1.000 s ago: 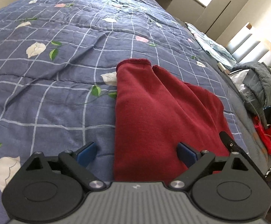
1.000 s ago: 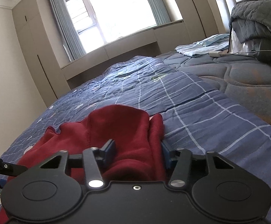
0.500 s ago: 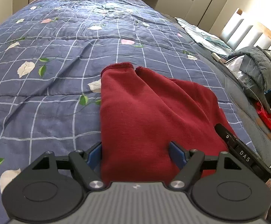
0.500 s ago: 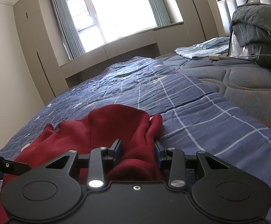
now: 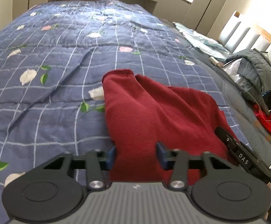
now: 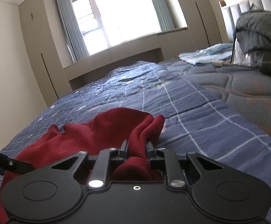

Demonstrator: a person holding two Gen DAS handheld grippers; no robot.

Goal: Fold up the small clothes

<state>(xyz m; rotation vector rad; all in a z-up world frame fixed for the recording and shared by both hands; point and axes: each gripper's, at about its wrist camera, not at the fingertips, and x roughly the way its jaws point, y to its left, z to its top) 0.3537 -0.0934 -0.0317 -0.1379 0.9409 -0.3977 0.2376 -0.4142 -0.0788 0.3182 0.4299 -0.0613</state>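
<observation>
A dark red knit garment (image 5: 154, 112) lies on the blue checked floral quilt (image 5: 61, 74). Its cuffed end points away from me. My left gripper (image 5: 135, 155) straddles the garment's near edge with its blue pads close on either side and cloth bunched between them. My right gripper (image 6: 136, 149) is shut on a raised fold of the same red garment (image 6: 105, 130), which bulges up between the fingers. The right gripper's tip (image 5: 234, 149) shows at the garment's right edge in the left wrist view.
A grey quilted jacket (image 5: 256, 74) and a red knit piece (image 5: 269, 125) lie at the bed's right side by the headboard. A light blue striped cloth (image 6: 206, 56) lies farther back. Window and cupboards (image 6: 116, 18) stand beyond the bed.
Both grippers' jaws have narrowed onto the red garment over the last second. The garment's near part now bunches up and lifts slightly.
</observation>
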